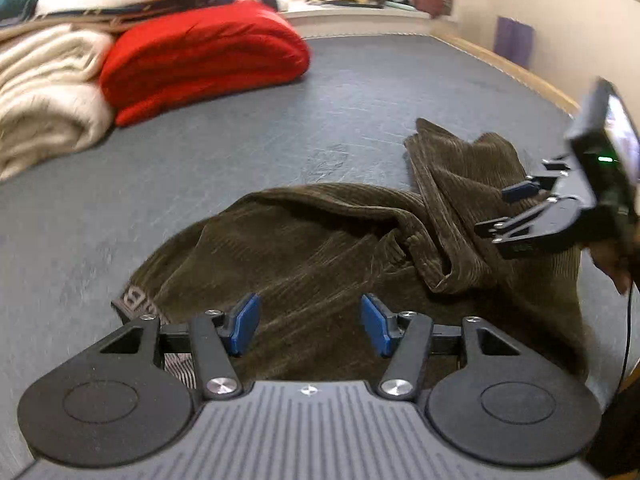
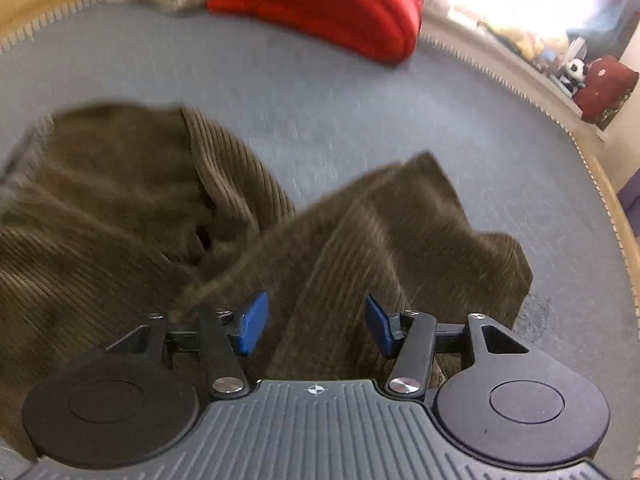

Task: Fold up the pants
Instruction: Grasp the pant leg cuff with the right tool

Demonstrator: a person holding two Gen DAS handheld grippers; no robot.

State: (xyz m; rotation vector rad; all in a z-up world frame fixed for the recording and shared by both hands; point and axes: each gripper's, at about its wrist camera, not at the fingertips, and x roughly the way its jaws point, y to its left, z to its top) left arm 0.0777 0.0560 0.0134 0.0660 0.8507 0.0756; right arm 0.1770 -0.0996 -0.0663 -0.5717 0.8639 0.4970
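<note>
Brown corduroy pants (image 1: 320,248) lie crumpled on the grey mat (image 1: 240,152), legs bunched toward the right, patterned waistband (image 1: 136,300) at the near left. Left gripper (image 1: 310,322) hovers just over the waist end, blue pads (image 1: 244,322) spread wide, nothing between them. Right gripper (image 2: 316,322) sits over a raised leg fold, also released (right wrist view is motion-blurred). Red folded blanket (image 1: 200,52) and cream blanket (image 1: 44,92) sit well apart at the mat's far side.
</note>
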